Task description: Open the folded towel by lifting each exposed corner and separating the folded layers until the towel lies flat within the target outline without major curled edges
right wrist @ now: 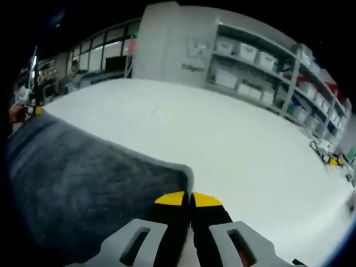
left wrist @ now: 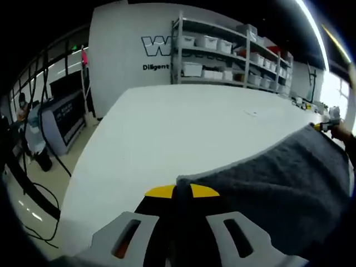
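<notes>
A dark grey towel stretches from my left gripper off to the right over the white table. My left gripper is shut on the towel's near corner, its yellow-tipped jaws pressed together on the cloth. In the right gripper view the same towel spreads to the left, and my right gripper is shut on its other corner. The towel hangs taut between the two grippers, lifted off the table. The right gripper appears far right in the left gripper view, and the left gripper far left in the right gripper view.
Grey shelving with white bins stands behind the table, also visible as shelving in the right gripper view. A white wall with lettering is beyond. Cables and a person are at the left on the floor side.
</notes>
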Demonstrator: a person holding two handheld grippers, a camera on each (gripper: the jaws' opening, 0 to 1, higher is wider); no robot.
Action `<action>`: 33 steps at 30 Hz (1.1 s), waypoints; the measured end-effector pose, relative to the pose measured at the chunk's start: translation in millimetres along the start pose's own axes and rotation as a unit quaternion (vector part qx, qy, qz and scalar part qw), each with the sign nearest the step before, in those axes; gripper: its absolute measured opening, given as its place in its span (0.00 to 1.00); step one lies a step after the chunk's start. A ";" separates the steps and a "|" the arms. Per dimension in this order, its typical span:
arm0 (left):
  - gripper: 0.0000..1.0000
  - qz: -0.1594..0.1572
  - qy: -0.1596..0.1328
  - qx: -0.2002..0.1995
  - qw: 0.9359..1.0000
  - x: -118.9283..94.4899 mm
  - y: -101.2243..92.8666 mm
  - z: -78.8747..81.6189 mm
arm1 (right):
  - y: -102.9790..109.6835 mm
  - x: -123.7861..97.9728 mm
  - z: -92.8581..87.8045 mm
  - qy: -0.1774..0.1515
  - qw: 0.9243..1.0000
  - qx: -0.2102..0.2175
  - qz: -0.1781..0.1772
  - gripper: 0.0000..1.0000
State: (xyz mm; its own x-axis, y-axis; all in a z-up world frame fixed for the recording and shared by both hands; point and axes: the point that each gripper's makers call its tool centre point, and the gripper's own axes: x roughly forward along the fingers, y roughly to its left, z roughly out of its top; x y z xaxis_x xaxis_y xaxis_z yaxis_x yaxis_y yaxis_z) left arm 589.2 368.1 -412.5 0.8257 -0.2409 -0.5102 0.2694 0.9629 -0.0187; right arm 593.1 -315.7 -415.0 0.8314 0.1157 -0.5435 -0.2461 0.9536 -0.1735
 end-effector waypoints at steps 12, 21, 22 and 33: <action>0.05 -0.030 0.009 0.026 0.999 8.1 -19.8 3.4 | -30.8 -5.1 -9.4 0.011 0.999 -0.026 -0.016 0.00; 0.05 -0.037 0.006 0.042 0.998 13.8 -25.8 7.1 | -36.4 -7.3 -12.1 0.012 0.999 -0.032 -0.013 0.00; 0.05 -0.037 0.005 0.041 0.998 14.6 -25.2 7.4 | -36.9 -7.2 -12.1 0.009 0.999 -0.028 -0.012 0.00; 0.05 -0.027 -0.009 0.043 0.999 29.9 -20.3 16.4 | -39.0 1.8 -6.5 -0.010 0.999 -0.035 -0.026 0.00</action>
State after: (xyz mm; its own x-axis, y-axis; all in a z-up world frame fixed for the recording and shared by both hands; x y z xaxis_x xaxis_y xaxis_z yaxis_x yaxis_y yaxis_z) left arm 616.5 339.4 -413.3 0.8175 -0.2954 -0.4943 0.3548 0.9345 0.0282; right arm 601.0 -354.4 -414.5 0.8540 0.0721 -0.5153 -0.2351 0.9369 -0.2586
